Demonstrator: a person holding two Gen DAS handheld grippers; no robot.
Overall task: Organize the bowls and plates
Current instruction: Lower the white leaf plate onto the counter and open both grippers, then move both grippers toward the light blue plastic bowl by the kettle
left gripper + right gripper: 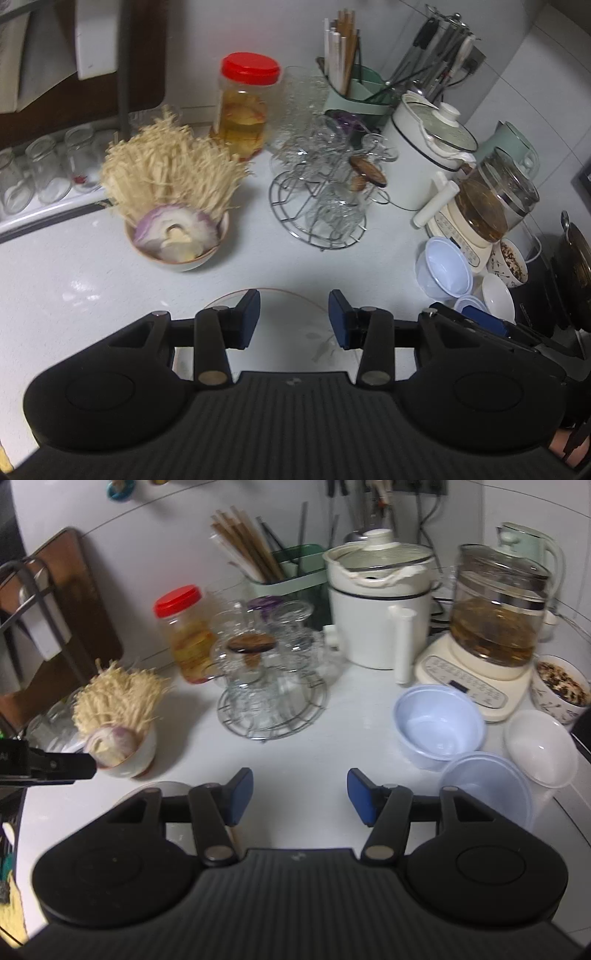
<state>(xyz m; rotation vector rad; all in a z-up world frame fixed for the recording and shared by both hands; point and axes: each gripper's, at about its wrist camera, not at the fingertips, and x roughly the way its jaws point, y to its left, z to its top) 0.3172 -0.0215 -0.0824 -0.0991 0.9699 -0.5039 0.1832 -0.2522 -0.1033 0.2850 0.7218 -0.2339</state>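
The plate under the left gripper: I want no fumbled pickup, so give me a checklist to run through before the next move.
1. Left gripper open: ok, jaws apart, holding nothing.
2. Left gripper lined up over plate: ok, plate lies between and below its pads.
3. Plate free of food: cannot tell, faint marks or pattern on it.
4. Right gripper open and free: ok.
5. Bowls within right reach: ok, pale blue bowl, clear container and white bowl stand to its right.
6. Onion bowl apart from plate: ok.
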